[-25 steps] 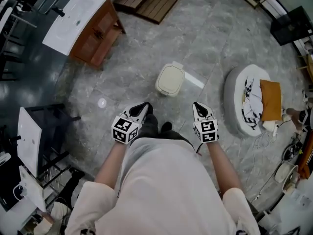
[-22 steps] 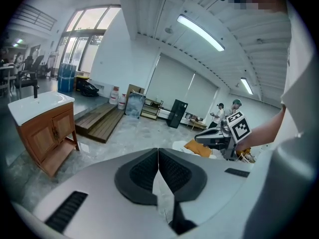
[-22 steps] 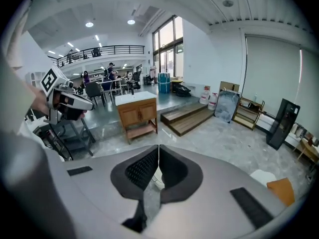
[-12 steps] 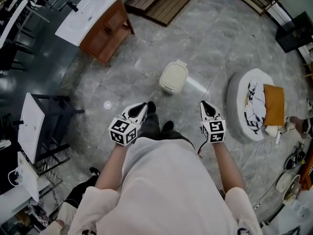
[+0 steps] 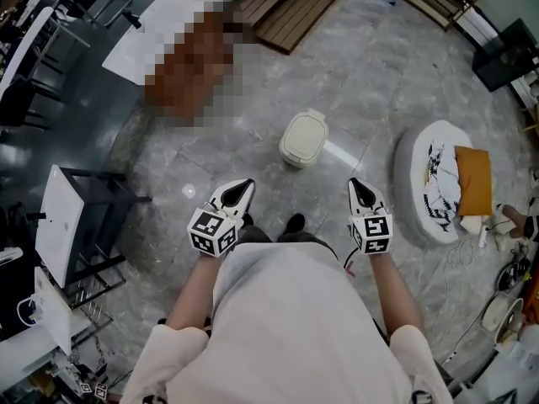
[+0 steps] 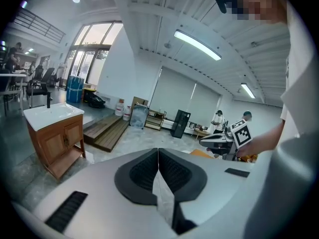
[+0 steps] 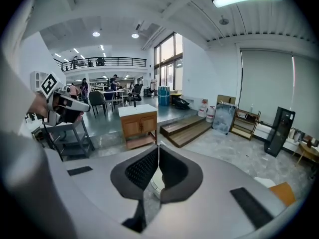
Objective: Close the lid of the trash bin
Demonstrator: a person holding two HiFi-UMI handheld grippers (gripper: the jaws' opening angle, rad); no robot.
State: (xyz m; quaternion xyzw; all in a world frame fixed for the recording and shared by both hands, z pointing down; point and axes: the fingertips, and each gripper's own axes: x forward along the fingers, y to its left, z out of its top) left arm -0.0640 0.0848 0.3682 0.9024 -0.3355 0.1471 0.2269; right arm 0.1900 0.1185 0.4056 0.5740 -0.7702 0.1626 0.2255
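Observation:
A small cream trash bin [image 5: 303, 139] stands on the grey stone floor ahead of me with its lid down flat. My left gripper [image 5: 242, 186] is held up near my waist, well short of the bin and to its left, jaws shut on nothing. My right gripper [image 5: 360, 185] is level with it on the other side, also shut and empty. In the left gripper view the black pads [image 6: 149, 169] meet at a line. In the right gripper view the pads [image 7: 143, 168] touch too, and a pale sliver of the bin [image 7: 156, 183] shows just beneath them.
A wooden cabinet with a white sink top [image 7: 138, 121] stands far left. Wooden platforms [image 5: 290, 2] lie at the back. A round white cushion [image 5: 434, 183] with an orange pillow [image 5: 473, 179] sits to the right. A black metal stand [image 5: 97, 217] with a white board is at my left.
Both grippers rose and drew back toward my body, staying shut. The bin sits farther from them in the head view than a second ago.

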